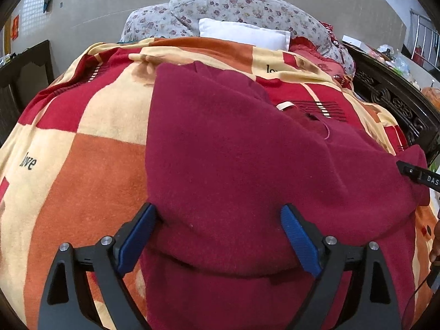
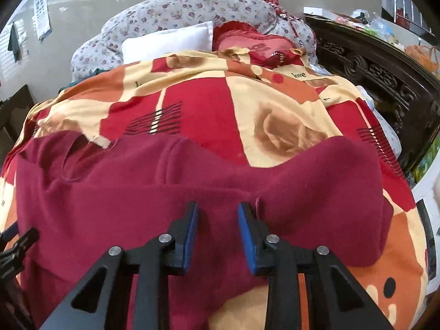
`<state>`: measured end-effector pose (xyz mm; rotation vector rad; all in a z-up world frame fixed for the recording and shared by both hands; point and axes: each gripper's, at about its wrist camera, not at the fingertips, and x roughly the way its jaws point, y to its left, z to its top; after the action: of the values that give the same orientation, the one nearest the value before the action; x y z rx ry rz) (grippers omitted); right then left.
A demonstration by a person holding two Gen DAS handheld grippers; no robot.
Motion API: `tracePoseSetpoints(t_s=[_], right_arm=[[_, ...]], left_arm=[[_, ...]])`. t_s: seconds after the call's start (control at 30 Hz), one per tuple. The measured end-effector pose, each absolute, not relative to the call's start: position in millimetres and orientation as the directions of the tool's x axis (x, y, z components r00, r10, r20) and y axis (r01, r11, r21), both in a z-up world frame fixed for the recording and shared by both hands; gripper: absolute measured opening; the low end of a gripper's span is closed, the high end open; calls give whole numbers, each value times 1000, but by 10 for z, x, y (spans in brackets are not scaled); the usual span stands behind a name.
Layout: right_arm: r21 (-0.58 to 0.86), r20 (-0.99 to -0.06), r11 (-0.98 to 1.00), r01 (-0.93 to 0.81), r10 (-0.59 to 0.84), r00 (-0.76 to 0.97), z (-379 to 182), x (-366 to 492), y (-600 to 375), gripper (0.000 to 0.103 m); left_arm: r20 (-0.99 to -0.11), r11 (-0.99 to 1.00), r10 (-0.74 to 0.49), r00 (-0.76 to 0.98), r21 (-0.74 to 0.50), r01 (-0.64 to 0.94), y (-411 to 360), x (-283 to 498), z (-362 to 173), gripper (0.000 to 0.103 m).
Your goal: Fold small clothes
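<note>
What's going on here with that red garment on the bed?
A person is folding a maroon fleece garment spread on a patterned blanket on a bed. The left hand-held gripper hangs wide open over the garment's near edge. The right hand-held gripper is narrowly open, fabric in the gap between its pads. Neither visibly grips, and the garment lies rumpled, not yet neatly folded.

Carved dark headboard (image 2: pixel 379 74), grey wall (image 1: pixel 110 8)

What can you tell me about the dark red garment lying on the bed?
The dark red garment is a fleecy, plain maroon top, spread mostly flat and slightly rumpled on the patterned blanket. A neckline with a pale label shows near its far edge. Both the left gripper and the right gripper hang open over its near part, gripping nothing.
</note>
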<state>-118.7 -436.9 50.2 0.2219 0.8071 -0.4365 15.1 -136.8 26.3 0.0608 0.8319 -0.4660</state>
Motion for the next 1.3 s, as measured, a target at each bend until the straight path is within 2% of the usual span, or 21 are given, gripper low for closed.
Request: tracePoseSetpoints(t_s=[0.37, 0.6, 0.77, 0.9, 1.1, 1.2, 1.3], right_arm=[[91, -720, 903, 420, -231, 654, 653, -1422, -4254, 32], [80, -758, 916, 394, -201, 621, 535, -1457, -4101, 33], [62, -773, 914, 400, -209, 598, 420, -1360, -4086, 41], [88, -760, 916, 392, -193, 621, 495, -1450, -4071, 42], [154, -743, 878, 453, -199, 639, 572, -1812, -4350, 51], [159, -741, 843, 514, -242, 627, 572, -2040, -4614, 52], [224, -736, 772, 595, -265, 622, 540, -2288, -4990, 52]], left_arm=[[-722, 899, -365, 588, -109, 424, -1410, 129, 228, 95], [-725, 896, -370, 581, -113, 429, -1406, 127, 212, 97], [-730, 892, -371, 574, -109, 438, -1441, 122, 177, 100], [-729, 886, -389, 563, -128, 446, -1430, 128, 160, 103], [-732, 886, -380, 565, -113, 449, -1441, 136, 152, 103], [-733, 886, -379, 565, -112, 450, -1438, 139, 149, 103], [-732, 886, -379, 566, -111, 450, -1442, 138, 149, 103]])
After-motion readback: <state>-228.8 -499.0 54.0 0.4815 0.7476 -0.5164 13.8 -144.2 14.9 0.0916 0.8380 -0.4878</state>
